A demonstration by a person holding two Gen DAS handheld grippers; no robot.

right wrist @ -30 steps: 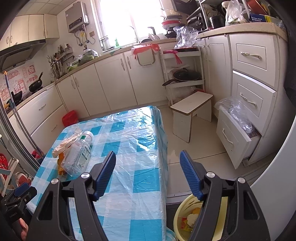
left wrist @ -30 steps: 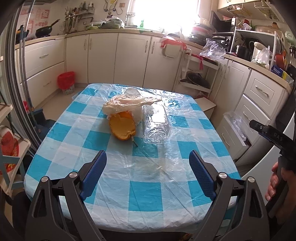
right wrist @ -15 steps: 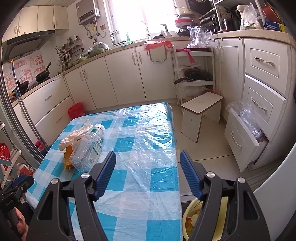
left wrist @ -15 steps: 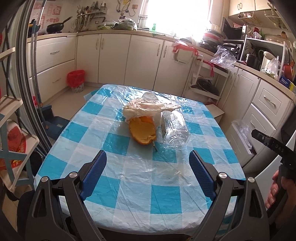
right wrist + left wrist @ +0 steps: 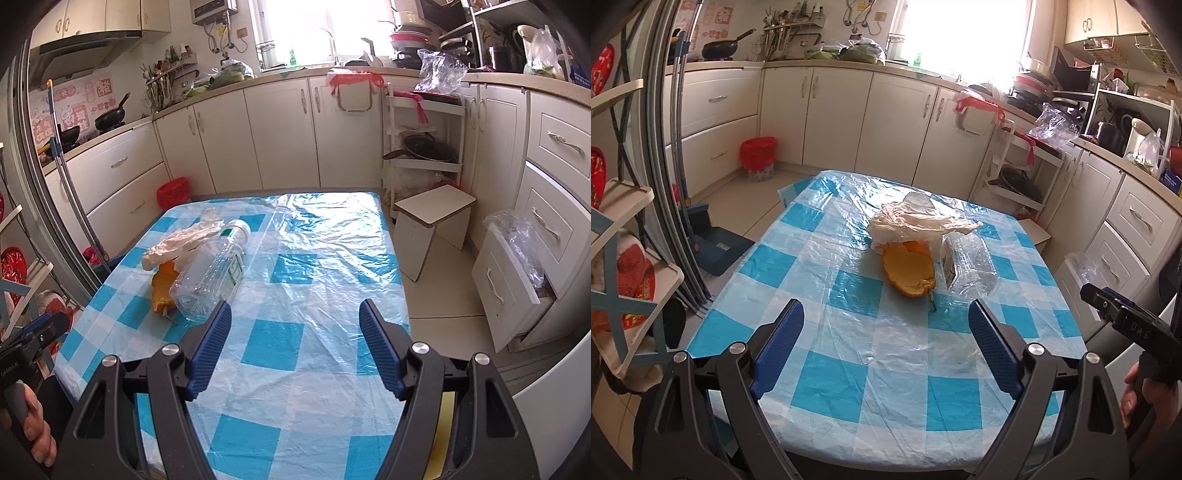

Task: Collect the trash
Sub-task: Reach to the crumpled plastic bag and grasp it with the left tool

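Three bits of trash are lying together mid-table, nearer the far edge: a clear bottle (image 5: 212,277), an orange fruit peel (image 5: 909,271) touching it, and a crumpled bag (image 5: 916,219) draping over both. I am holding my left gripper (image 5: 886,341) and right gripper (image 5: 295,341) over the near edge, both spread wide and empty. Grabbing the bottle risks squirting it sideways (smooth plastic on slick table cover (image 5: 321,236)), or dragging the cover along.

One plastic bottle (image 5: 967,264), one orange peel (image 5: 908,271), one crumpled bag (image 5: 916,221), one red bin (image 5: 758,153).
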